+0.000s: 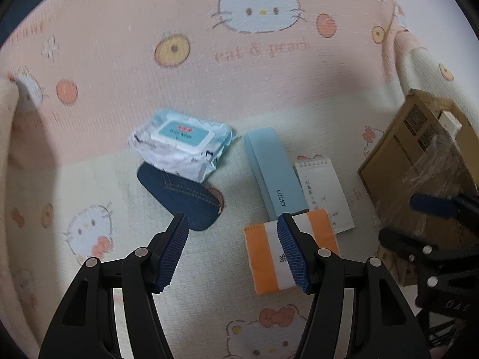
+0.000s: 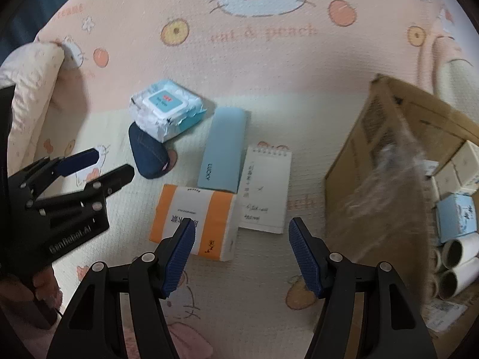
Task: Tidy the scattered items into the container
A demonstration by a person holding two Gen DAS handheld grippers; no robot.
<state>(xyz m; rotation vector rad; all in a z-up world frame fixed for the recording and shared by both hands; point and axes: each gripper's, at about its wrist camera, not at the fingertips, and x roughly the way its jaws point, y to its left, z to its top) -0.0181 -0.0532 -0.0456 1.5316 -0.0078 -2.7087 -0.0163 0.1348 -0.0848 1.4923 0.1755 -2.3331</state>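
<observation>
On the cartoon-print mat lie a wet-wipes pack (image 1: 179, 146) (image 2: 166, 113), a dark denim case (image 1: 182, 196) (image 2: 148, 154) partly under it, a light blue LUCKY case (image 1: 274, 173) (image 2: 221, 154), a spiral notepad (image 1: 324, 193) (image 2: 266, 188) and an orange-and-white tissue pack (image 1: 269, 257) (image 2: 194, 217). The cardboard box (image 1: 419, 161) (image 2: 380, 179) stands at the right. My left gripper (image 1: 232, 251) is open and empty above the mat between the denim case and the tissue pack; it also shows in the right wrist view (image 2: 110, 164). My right gripper (image 2: 241, 254) is open and empty, near the tissue pack and notepad.
The box holds small white and blue boxes (image 2: 456, 212) and cardboard tubes (image 2: 458, 266). A folded quilted blanket (image 2: 33, 89) lies at the left. The right gripper's fingers (image 1: 431, 203) show at the right of the left wrist view, in front of the box.
</observation>
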